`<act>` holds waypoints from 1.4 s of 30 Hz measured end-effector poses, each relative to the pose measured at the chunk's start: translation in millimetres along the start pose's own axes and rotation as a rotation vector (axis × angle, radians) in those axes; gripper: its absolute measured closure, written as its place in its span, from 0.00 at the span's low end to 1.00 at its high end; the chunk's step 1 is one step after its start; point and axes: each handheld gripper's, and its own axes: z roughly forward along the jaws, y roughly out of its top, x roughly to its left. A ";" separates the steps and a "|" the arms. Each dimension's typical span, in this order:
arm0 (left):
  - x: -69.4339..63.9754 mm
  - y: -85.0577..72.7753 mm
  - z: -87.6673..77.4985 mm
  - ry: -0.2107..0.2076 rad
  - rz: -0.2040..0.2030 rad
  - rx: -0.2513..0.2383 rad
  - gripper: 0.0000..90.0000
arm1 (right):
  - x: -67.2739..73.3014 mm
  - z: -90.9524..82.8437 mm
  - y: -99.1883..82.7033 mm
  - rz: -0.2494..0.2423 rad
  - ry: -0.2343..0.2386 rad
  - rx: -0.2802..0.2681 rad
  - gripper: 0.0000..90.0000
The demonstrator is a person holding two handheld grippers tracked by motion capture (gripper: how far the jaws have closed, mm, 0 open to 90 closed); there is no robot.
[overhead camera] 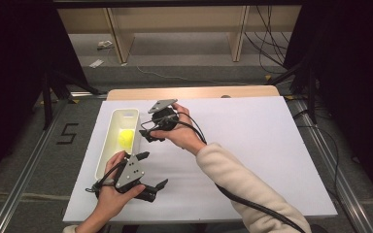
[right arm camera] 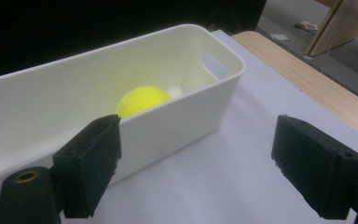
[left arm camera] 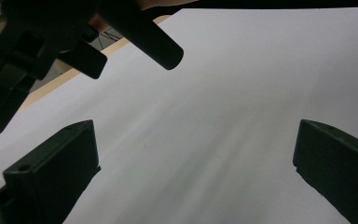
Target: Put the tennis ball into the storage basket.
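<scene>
1. Jaws wide on both: right gripper [overhead camera: 151, 136] empty beside the white bin [overhead camera: 108, 145], left gripper [overhead camera: 150, 170] empty near the surface's front edge.
2. Yellow ball [right arm camera: 142, 101] sits inside the bin, by the left edge.
3. No writing readable on either.

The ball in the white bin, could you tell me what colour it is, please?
The ball is bright yellow, seen best in the right gripper view.

A wooden table [overhead camera: 194, 92] carries a white sheet [overhead camera: 252, 145]; on the sheet stands a white bin [overhead camera: 108, 145] (near its left edge).
</scene>
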 end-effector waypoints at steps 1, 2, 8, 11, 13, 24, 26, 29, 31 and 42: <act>0.1 0.0 -0.1 0.000 0.001 0.000 0.00 | -0.8 -1.3 -0.7 0.003 0.000 0.002 0.18; 0.1 0.0 -0.1 0.001 0.001 0.000 0.00 | -2.2 -3.2 -2.3 0.005 -0.003 0.003 0.18; 0.3 -0.1 -0.1 0.001 0.001 0.000 0.00 | -7.0 -10.9 -9.3 0.012 -0.015 0.004 0.18; 0.1 -0.2 -0.3 0.001 -0.005 -0.002 0.00 | -10.3 -16.3 -13.1 0.016 -0.020 0.007 0.18; 0.2 -0.3 -0.4 0.001 -0.005 -0.001 0.00 | -12.3 -19.2 -15.6 0.021 -0.028 0.005 0.18; 0.0 -0.1 -0.3 0.002 -0.004 -0.001 0.00 | -29.5 -41.5 -32.9 0.068 -0.067 -0.013 0.18; 0.3 -0.2 -0.3 0.002 -0.004 0.000 0.00 | -33.4 -45.3 -37.2 0.075 -0.077 -0.013 0.18; 0.8 -0.3 -0.5 0.000 -0.008 -0.001 0.00 | -37.7 -51.4 -43.8 0.084 -0.089 -0.008 0.18; 0.9 -0.3 -0.5 0.000 -0.010 -0.001 0.00 | -40.5 -55.4 -47.8 0.091 -0.098 -0.011 0.18; 1.3 -0.5 -0.8 0.001 -0.015 -0.001 0.00 | -55.0 -84.5 -65.6 0.121 -0.147 -0.019 0.18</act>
